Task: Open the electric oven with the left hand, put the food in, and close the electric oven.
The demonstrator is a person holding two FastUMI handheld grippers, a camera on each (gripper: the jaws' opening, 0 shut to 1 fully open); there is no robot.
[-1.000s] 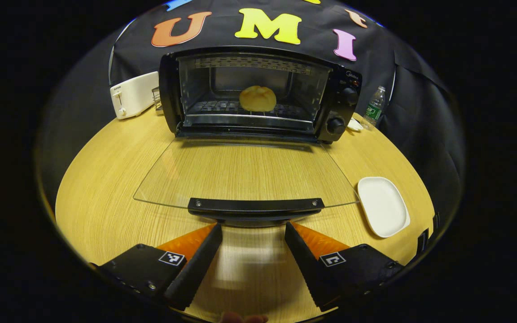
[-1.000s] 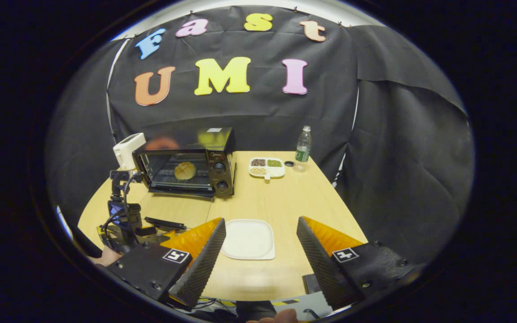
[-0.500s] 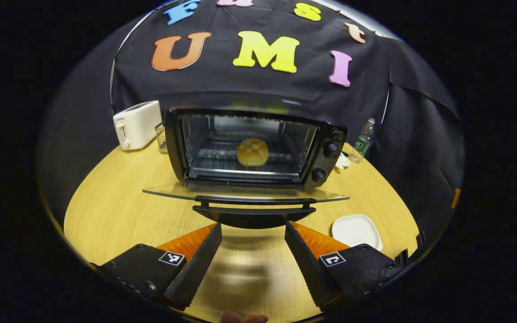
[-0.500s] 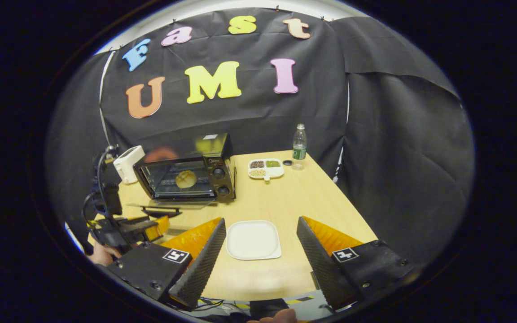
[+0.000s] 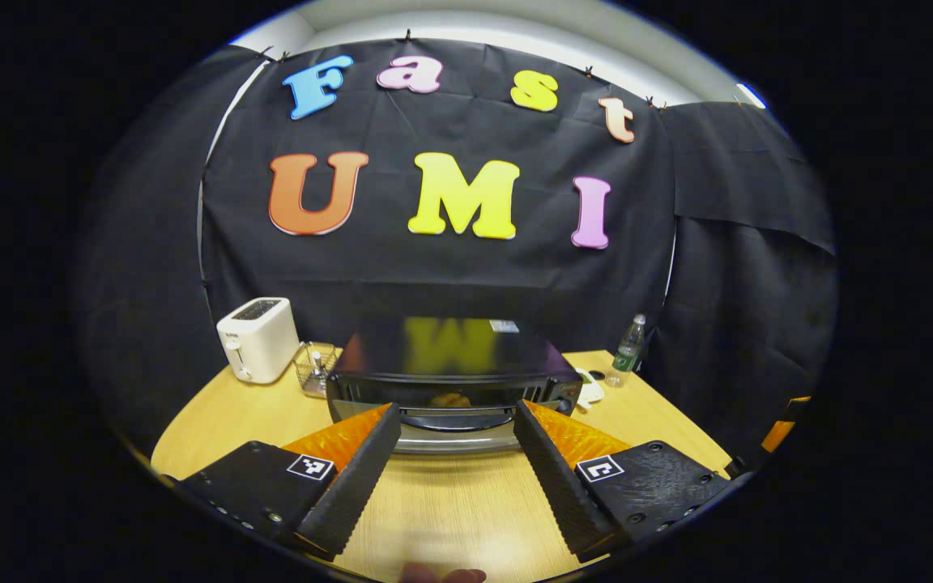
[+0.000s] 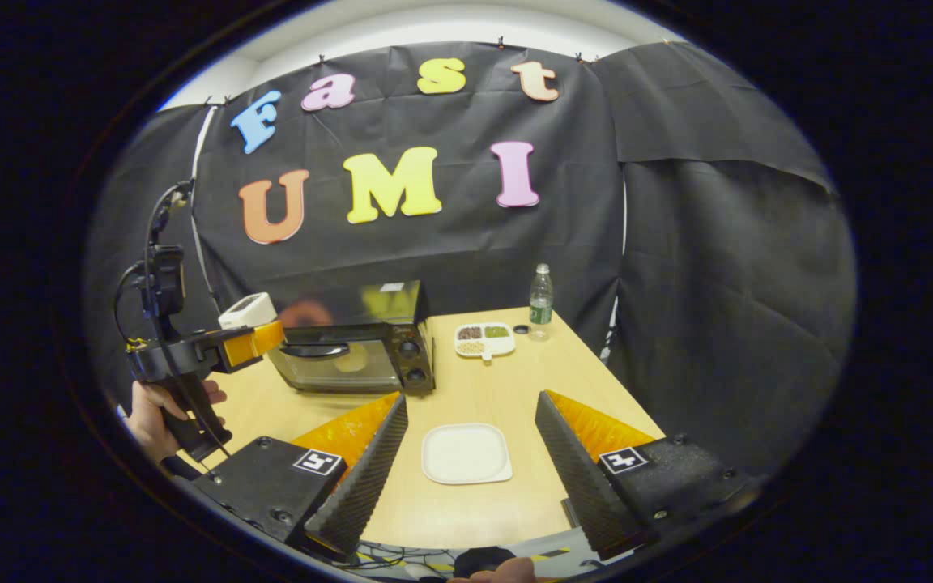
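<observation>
Left gripper point(image 5: 456, 453), fingers spread and released, sits level with the door handle point(image 5: 456, 421) of the nearly shut oven point(image 6: 357, 340); right gripper point(image 6: 470, 453) likewise spread above the white plate point(image 6: 466, 453).

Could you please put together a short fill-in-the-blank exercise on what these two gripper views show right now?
1. The bread roll sits inside the ____.
2. The white plate on the table holds ____.
3. The left gripper has its fingers ____.
4. The bottle stands ____ on the table.

Missing words: oven; nothing; open; upright
</observation>
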